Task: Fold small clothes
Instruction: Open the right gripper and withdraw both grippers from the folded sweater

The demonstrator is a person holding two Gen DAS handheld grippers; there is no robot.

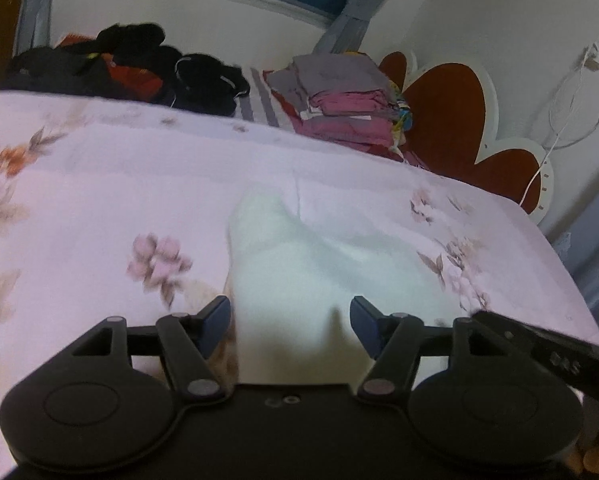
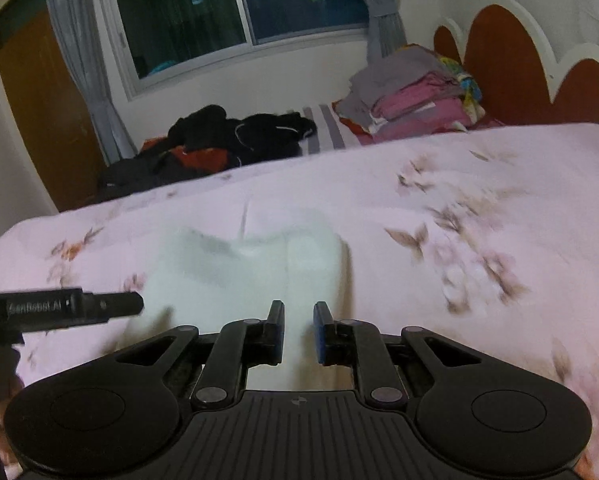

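Left tool gapes over the white garment; right tool, narrowly apart, holds nothing; pinch corners squarely, I'd say.

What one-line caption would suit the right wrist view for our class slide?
Right hand-held gripper poised over a small white cloth garment on the pink floral bedsheet, jaws narrowly apart.

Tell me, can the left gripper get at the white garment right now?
Probably yes. The white garment lies flat on the bedspread directly ahead of the left gripper, whose fingers stand apart around its near edge, with nothing lying between.
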